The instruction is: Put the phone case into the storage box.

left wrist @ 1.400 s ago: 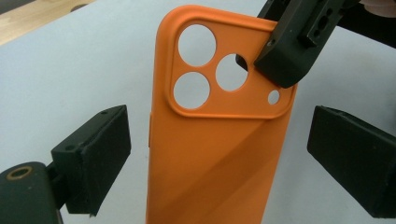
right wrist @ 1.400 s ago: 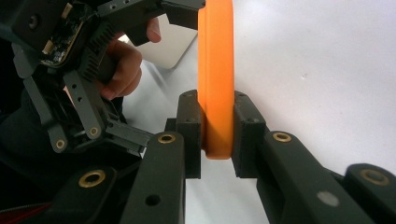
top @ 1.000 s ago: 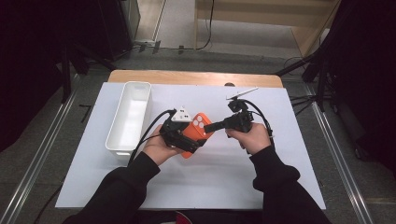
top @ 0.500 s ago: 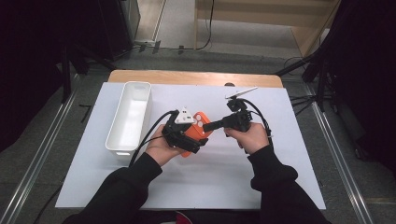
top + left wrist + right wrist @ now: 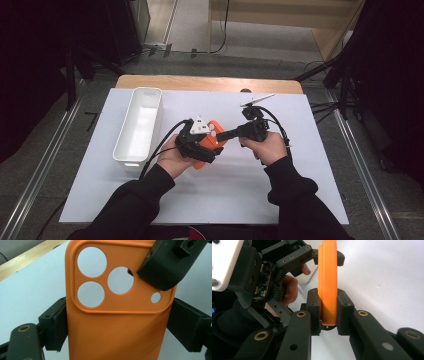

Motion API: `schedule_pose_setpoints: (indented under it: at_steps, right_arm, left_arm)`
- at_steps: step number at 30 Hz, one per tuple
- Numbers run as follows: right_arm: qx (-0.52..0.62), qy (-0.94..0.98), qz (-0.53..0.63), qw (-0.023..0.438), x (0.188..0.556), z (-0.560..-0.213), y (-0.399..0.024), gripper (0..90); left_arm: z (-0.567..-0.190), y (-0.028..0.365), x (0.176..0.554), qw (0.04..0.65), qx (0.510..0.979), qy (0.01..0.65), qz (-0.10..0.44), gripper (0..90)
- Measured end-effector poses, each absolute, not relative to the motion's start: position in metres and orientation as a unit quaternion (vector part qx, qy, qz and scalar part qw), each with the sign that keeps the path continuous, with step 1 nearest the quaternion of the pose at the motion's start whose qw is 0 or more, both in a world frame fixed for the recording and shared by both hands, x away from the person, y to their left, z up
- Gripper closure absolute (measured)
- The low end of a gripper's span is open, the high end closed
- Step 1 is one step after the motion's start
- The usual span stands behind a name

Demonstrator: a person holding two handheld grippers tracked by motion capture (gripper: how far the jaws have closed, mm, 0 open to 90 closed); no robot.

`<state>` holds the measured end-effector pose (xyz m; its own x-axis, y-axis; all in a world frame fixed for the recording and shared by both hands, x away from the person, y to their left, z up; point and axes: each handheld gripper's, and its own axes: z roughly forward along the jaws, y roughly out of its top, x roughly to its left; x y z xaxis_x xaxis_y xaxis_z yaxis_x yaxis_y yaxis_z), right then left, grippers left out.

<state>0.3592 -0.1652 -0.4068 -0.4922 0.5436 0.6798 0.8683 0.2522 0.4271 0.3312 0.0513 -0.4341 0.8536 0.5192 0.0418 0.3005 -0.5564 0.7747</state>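
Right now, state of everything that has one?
Orange silicone phone case: off the table, gripped by both grippers.
Left gripper: shut on the case's two long sides.
Right gripper: shut on the case's edge, front and back.
White rectangular plastic bin: upright, empty.

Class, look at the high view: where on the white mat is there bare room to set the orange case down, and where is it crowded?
Bare mat lies right of the right gripper, and along the near edge between the sleeves. The far strip beyond the case is free too. Crowded: the middle, where the left gripper also clamps the case, beside the white bin.
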Motion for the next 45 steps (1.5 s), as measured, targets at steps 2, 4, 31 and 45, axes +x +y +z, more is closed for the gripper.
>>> schedule_pose_setpoints:
  at_steps: [2, 4, 31, 45]
  right_arm:
    - [-0.462, -0.764, -0.402, 0.202, 0.359, -0.407, -0.165, 75.0]
    - [-0.462, -0.763, -0.403, 0.204, 0.359, -0.407, -0.166, 75.0]
    - [-0.455, -0.765, -0.418, 0.183, 0.355, -0.401, -0.171, 61.1]
    - [-0.445, -0.765, -0.431, 0.174, 0.351, -0.396, -0.177, 47.3]
  left_arm:
    - [-0.434, 0.050, 0.330, 0.407, 0.872, 0.235, 0.140, 14.5]
    - [-0.433, 0.051, 0.330, 0.409, 0.871, 0.237, 0.137, 14.8]
    - [-0.428, 0.051, 0.331, 0.399, 0.878, 0.237, 0.119, 15.5]
    - [-0.426, 0.057, 0.336, 0.393, 0.878, 0.251, 0.110, 15.5]
